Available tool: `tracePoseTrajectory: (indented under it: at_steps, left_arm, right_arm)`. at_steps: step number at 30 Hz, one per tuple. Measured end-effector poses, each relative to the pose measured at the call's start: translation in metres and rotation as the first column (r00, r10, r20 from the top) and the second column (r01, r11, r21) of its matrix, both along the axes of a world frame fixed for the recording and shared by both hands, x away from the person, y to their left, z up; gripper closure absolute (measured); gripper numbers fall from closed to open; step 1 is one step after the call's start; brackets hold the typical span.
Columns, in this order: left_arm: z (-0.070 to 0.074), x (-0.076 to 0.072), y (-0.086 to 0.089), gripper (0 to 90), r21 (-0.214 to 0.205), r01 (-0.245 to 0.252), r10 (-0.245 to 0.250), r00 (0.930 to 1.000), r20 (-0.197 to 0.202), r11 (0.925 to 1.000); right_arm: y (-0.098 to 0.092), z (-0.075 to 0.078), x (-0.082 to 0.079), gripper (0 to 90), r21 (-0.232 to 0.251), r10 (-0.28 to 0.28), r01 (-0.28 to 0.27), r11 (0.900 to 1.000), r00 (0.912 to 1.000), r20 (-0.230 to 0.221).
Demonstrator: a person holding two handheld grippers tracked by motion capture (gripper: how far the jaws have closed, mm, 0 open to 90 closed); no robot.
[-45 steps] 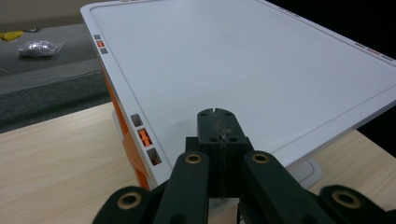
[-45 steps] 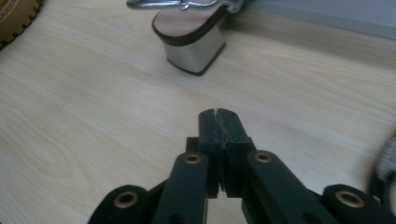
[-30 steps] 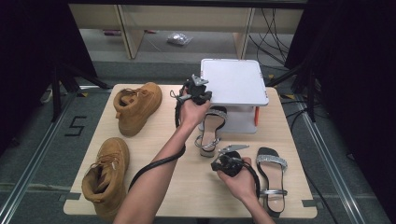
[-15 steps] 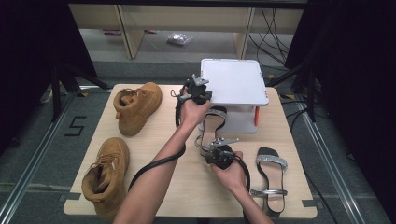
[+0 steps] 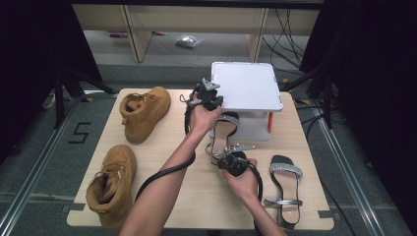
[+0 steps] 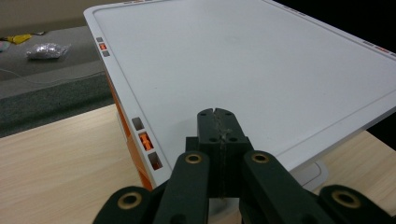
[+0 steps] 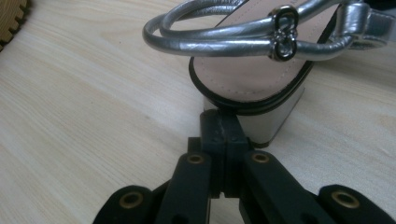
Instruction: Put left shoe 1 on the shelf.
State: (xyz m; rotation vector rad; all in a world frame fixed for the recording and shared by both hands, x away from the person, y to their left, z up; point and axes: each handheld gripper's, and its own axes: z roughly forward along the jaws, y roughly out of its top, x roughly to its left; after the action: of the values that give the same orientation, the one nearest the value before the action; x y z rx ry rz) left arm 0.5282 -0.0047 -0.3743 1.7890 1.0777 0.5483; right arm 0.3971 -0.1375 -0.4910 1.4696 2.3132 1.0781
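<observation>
Nudging the near sandal (image 7: 252,84) heel, your right tongs (image 7: 219,122) were closed and empty; left tongs (image 6: 218,122) closed, empty over the white rack (image 6: 261,70); nothing shelved yet.

Wooden table (image 5: 196,187) with two tan boots (image 5: 144,112), silver sandals (image 5: 284,189), white stand (image 5: 246,88).

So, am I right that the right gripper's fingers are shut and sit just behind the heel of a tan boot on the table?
Not quite: the right gripper, fingers shut, sits just behind the heel of a silver sandal, not a tan boot. The right gripper view shows its silver straps and block heel on the table. The tan boots lie away at the far side in the high view.
</observation>
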Motion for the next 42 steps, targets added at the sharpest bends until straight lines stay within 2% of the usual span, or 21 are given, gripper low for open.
tracePoseTrajectory:
  at_steps: [4, 7, 8, 9, 11, 14, 15, 18, 20, 21, 22, 23, 24, 32, 34, 36, 37, 38, 39, 40, 42]
  left_arm:
    - [0.0, 0.0, 0.0, 89.7, 0.0, 0.0, 0.0, 1.0, -0.001, 1.0]
    - [0.0, 0.0, 0.0, 89.7, -0.005, -0.003, 0.003, 1.0, -0.003, 1.0]
    - [0.0, 0.0, 0.0, 89.7, -0.004, -0.003, 0.003, 1.0, -0.002, 1.0]
    - [0.0, 0.0, 0.0, 89.7, 0.002, -0.003, 0.003, 1.0, 0.002, 1.0]
    - [0.0, 0.0, 0.0, 89.6, -0.001, -0.002, 0.002, 1.0, -0.001, 1.0]
    - [0.0, 0.0, -0.001, 89.7, -0.013, -0.006, 0.006, 1.0, -0.002, 0.9999]
    - [0.0, 0.0, -0.001, 89.7, -0.013, -0.005, 0.005, 1.0, -0.002, 0.9999]
    - [0.0, 0.0, 0.0, 89.7, -0.004, -0.002, 0.002, 1.0, -0.004, 1.0]
    - [0.0, 0.0, 0.0, 89.7, -0.004, -0.003, 0.003, 1.0, -0.004, 1.0]
    - [0.0, 0.0, 0.0, 89.7, -0.004, -0.003, 0.003, 1.0, -0.005, 1.0]
    - [0.0, 0.0, -0.001, 89.7, -0.015, -0.007, 0.007, 1.0, -0.004, 0.9999]
    - [0.0, 0.0, -0.001, 89.7, -0.016, -0.007, 0.007, 1.0, -0.005, 0.9998]
    - [0.0, 0.0, 0.0, 89.7, -0.006, -0.002, 0.002, 1.0, -0.008, 1.0]
    - [0.0, 0.0, -0.001, 89.7, -0.017, -0.009, 0.009, 1.0, -0.004, 0.9998]
    - [0.0, 0.0, -0.001, 89.7, -0.019, -0.008, 0.008, 0.9999, -0.006, 0.9998]
    - [0.0, 0.001, 0.0, 89.7, -0.016, -0.002, 0.002, 1.0, -0.006, 0.9999]
    - [0.0, 0.001, 0.0, 89.7, -0.016, -0.002, 0.002, 1.0, -0.006, 0.9999]
    - [0.0, 0.001, 0.0, 89.7, -0.015, -0.002, 0.002, 1.0, -0.007, 0.9999]
    - [0.0, 0.0, 0.0, 89.7, -0.011, -0.004, 0.004, 0.9999, -0.01, 0.9999]
    - [0.0, 0.0, 0.001, 89.7, -0.002, 0.002, -0.002, 0.9999, -0.012, 1.0]
    - [0.0, 0.0, 0.001, 89.7, -0.012, 0.002, -0.003, 1.0, -0.007, 0.9999]
  right_arm:
    - [0.0, 0.001, 0.0, 90.0, 0.028, -0.01, 0.01, 0.9996, 0.9998, 0.019]
    - [-0.001, 0.007, 0.001, 90.0, 0.026, -0.016, 0.016, 0.9995, 0.9998, 0.012]
    - [0.002, 0.008, 0.0, 90.0, 0.048, -0.034, 0.034, 0.9983, 0.9994, -0.008]
    - [0.0, 0.01, 0.003, 90.0, 0.021, -0.021, 0.021, 0.9996, 0.9995, 0.022]
    - [0.001, 0.013, 0.003, 90.0, 0.03, -0.034, 0.034, 0.999, 0.9994, 0.007]
    - [0.001, 0.016, 0.004, 90.0, 0.016, -0.042, 0.041, 0.999, 0.9989, 0.023]
    - [-0.001, 0.017, 0.006, 90.0, -0.003, -0.045, 0.045, 0.999, 0.9978, 0.049]
    - [-0.003, 0.019, 0.01, 90.0, -0.018, -0.055, 0.056, 0.9983, 0.9965, 0.064]
    - [-0.006, 0.019, 0.017, 90.0, -0.036, -0.047, 0.051, 0.9981, 0.9943, 0.096]
    - [-0.003, 0.021, 0.016, 90.0, -0.014, -0.08, 0.081, 0.9966, 0.9951, 0.058]
    - [-0.006, 0.022, 0.02, 90.0, -0.048, -0.053, 0.057, 0.9972, 0.9945, 0.09]
    - [-0.001, 0.022, 0.019, 90.0, 0.002, -0.102, 0.102, 0.9948, 0.9934, 0.052]
    - [-0.006, 0.023, 0.024, 90.0, -0.049, -0.062, 0.067, 0.9965, 0.9931, 0.1]
    - [-0.003, 0.029, 0.046, 90.0, -0.055, -0.089, 0.096, 0.9939, 0.9895, 0.113]
    - [-0.003, 0.029, 0.051, 90.0, -0.061, -0.101, 0.109, 0.9922, 0.9871, 0.124]
    - [-0.007, 0.027, 0.061, 90.0, -0.069, -0.071, 0.083, 0.9941, 0.9846, 0.159]
    - [-0.007, 0.027, 0.061, 90.0, -0.069, -0.071, 0.083, 0.9941, 0.9846, 0.159]
    - [-0.004, 0.027, 0.06, 90.0, -0.064, -0.105, 0.115, 0.9913, 0.9844, 0.141]
    - [-0.005, 0.025, 0.063, 90.0, -0.083, -0.091, 0.105, 0.9909, 0.9819, 0.166]
    - [-0.001, 0.024, 0.065, 90.0, -0.071, -0.118, 0.129, 0.9891, 0.9825, 0.144]
    - [0.0, 0.023, 0.067, 90.0, -0.066, -0.124, 0.133, 0.9889, 0.9835, 0.132]
